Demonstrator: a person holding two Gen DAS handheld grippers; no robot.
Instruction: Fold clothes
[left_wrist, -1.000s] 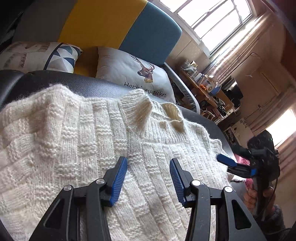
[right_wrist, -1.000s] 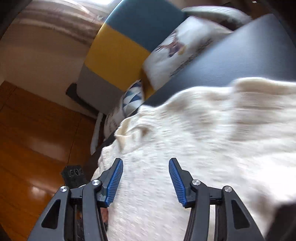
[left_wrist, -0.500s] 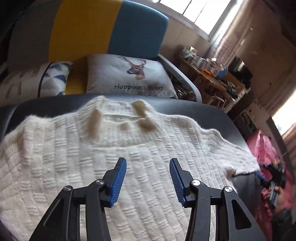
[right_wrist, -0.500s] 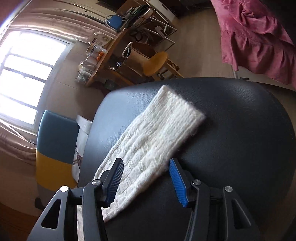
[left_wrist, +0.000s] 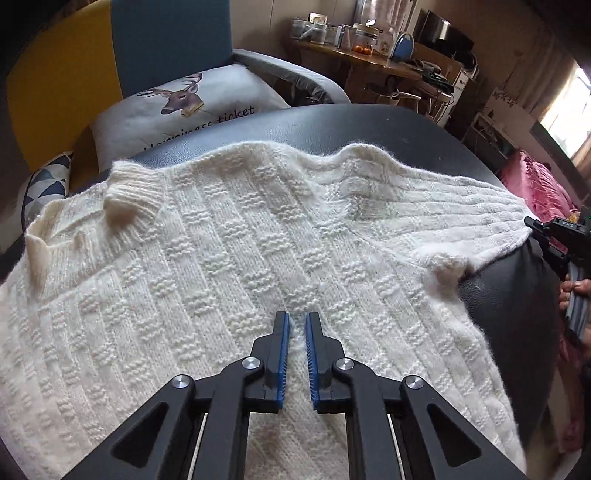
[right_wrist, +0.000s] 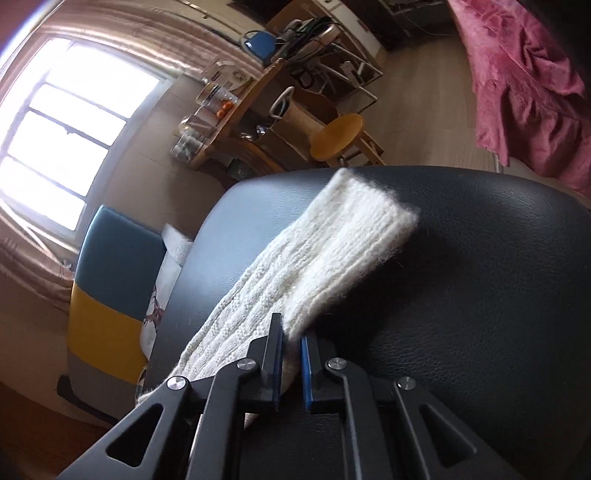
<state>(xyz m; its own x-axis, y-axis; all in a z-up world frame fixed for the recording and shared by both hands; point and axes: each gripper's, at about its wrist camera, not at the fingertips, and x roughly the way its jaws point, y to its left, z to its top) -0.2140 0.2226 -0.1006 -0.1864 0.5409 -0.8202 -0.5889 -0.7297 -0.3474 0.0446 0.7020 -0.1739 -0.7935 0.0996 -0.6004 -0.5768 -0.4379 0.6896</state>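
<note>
A cream knitted sweater (left_wrist: 240, 240) lies spread on a black leather surface (left_wrist: 509, 314), its ribbed collar (left_wrist: 129, 192) at the far left. My left gripper (left_wrist: 296, 321) is over the body of the sweater, jaws drawn almost together with a pinch of knit between the blue pads. One sleeve (left_wrist: 461, 206) stretches to the right, where my right gripper (left_wrist: 533, 223) meets its edge, held by a hand (left_wrist: 572, 288). In the right wrist view my right gripper (right_wrist: 291, 332) is shut on the near edge of that sleeve (right_wrist: 332, 251), whose cuff lies flat on the leather (right_wrist: 461, 295).
A deer-print pillow (left_wrist: 192, 103) leans on a blue and yellow sofa (left_wrist: 166, 37) behind the surface. A wooden desk with jars (left_wrist: 369, 48) and a round stool (right_wrist: 338, 136) stand farther off. Pink cloth (right_wrist: 524, 85) hangs at the right.
Both grippers were open and have shut, the left on the sweater body and the right on the sleeve's edge. The left view has swung right, toward the sleeve.
</note>
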